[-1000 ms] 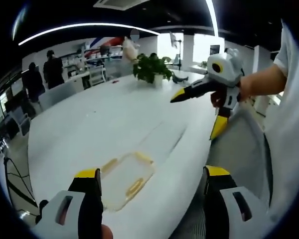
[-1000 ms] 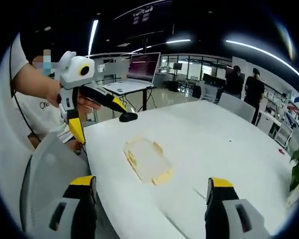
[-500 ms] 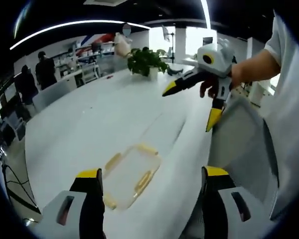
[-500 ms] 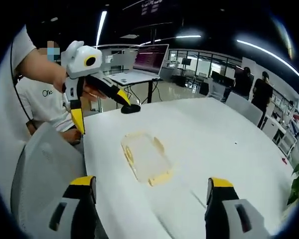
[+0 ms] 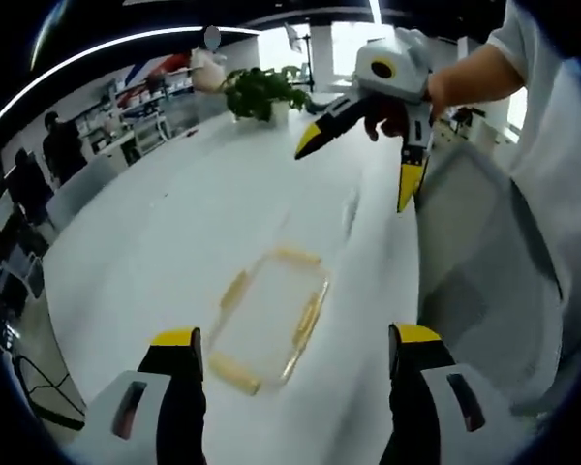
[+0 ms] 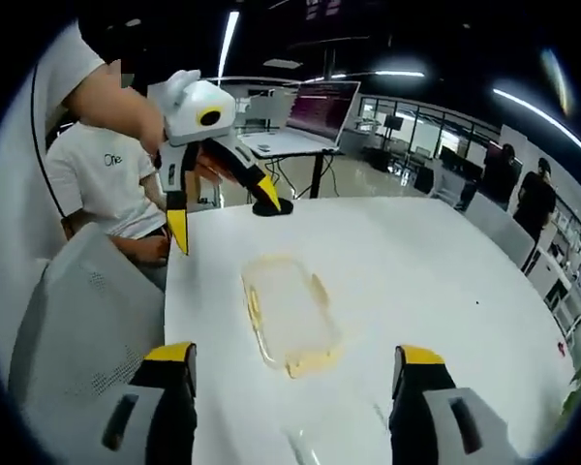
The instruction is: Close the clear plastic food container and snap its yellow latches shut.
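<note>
Both tongs spread and held above the table (image 5: 174, 223); to be lowered squarely onto container (image 5: 266, 320) (image 6: 286, 312), left gripper (image 5: 295, 351) (image 6: 223, 208) and right gripper (image 6: 295, 363) (image 5: 358, 160) each pressing a yellow latch (image 5: 308, 318).

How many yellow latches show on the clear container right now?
4 in the left gripper view on the clear plastic food container: far end, left side, right side, near end. Whether any is snapped shut is unclear.
</note>
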{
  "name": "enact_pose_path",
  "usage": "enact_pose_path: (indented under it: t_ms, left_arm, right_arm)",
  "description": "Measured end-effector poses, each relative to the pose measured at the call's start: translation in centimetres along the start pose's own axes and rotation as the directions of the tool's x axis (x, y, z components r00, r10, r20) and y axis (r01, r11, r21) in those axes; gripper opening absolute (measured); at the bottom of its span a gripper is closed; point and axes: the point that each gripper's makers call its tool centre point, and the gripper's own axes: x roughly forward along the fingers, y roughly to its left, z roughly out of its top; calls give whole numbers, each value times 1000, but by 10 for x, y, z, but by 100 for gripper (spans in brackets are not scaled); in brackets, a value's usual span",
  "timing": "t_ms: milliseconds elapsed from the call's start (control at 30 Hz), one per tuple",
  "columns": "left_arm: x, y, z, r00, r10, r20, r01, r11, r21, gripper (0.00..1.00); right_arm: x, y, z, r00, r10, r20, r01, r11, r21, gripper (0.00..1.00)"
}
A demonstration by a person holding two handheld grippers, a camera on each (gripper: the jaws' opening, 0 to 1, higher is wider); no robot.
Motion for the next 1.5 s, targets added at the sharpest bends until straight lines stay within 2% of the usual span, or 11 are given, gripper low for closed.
enact_pose_path:
  t_ms: [133,233,300,367,533,733,833,933,1067,1300,1500]
  left_arm:
    - [2,1,-9,998,-39,-48,43,995,94,72]
    - [6,8,-13,997,-45,-64,51,994,95,73]
    - [7,10,-15,995,-53,-86,64,990,129,72]
    - [8,14,-19,992,-58,-115,78,980,184,71]
    - [10,23,-25,988,-67,-140,96,973,212,69]
    - [16,34,-33,984,-92,-154,121,974,191,67]
    - [21,33,-37,977,-115,-178,153,965,214,65]
    - [26,37,-40,971,-123,-205,170,958,233,65]
    - [30,41,-42,971,-133,-200,178,957,228,65]
    - [39,51,-63,955,-148,-258,206,954,217,63]
    - [46,55,-69,950,-172,-263,228,952,202,60]
  right_arm:
    - [9,3,-5,999,37,-28,-38,999,-24,81]
    - [14,3,-7,997,56,-45,-58,998,-38,78]
    - [17,4,-14,994,67,-82,-73,994,-76,77]
    - [21,6,-15,993,77,-90,-85,992,-88,78]
    - [30,5,-22,987,103,-123,-114,990,-87,76]
    - [40,1,-30,977,132,-170,-152,982,-109,72]
    - [45,-1,-31,971,150,-184,-171,980,-105,69]
    - [51,-4,-34,966,162,-202,-189,975,-120,62]
    - [57,-1,-34,960,195,-199,-217,971,-97,61]
    - [69,-4,-41,947,214,-239,-249,960,-127,55]
    - [77,-9,-46,940,226,-255,-260,960,-105,54]
